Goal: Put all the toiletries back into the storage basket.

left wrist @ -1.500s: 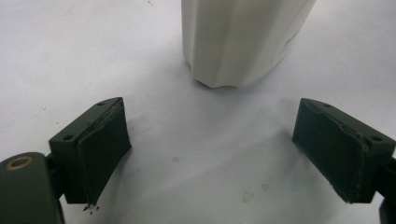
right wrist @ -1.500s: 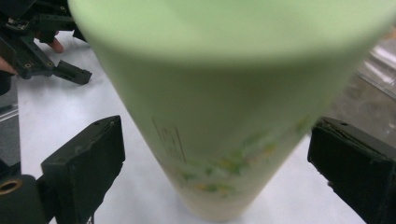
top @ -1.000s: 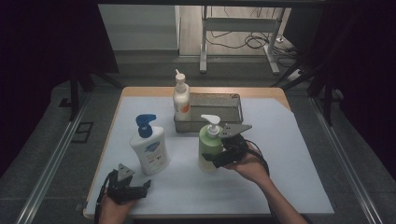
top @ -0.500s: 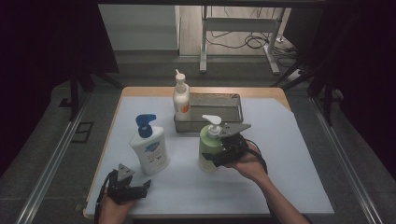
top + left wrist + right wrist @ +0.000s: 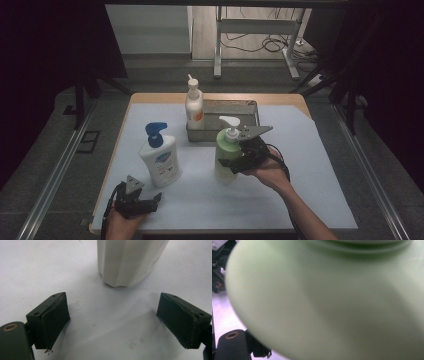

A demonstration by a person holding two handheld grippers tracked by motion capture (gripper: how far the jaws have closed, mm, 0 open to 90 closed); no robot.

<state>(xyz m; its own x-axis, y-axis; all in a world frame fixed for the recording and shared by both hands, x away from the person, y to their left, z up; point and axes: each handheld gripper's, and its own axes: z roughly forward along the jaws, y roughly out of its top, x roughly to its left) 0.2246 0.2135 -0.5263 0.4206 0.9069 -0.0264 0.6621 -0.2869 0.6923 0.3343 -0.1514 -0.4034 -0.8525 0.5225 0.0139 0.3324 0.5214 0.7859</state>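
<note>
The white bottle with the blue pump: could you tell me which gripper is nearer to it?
Left. The left gripper sits just in front of the white bottle with the blue pump, jaws open toward it. The right gripper is off to its right, around the green bottle.

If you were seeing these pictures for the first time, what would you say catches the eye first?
The green pump bottle at the middle of the white table, with the right gripper around its body. Left of it stands a white bottle with a blue pump, and the left gripper lies open near the table's front edge. Behind, another white pump bottle stands at a metal tray.
</note>
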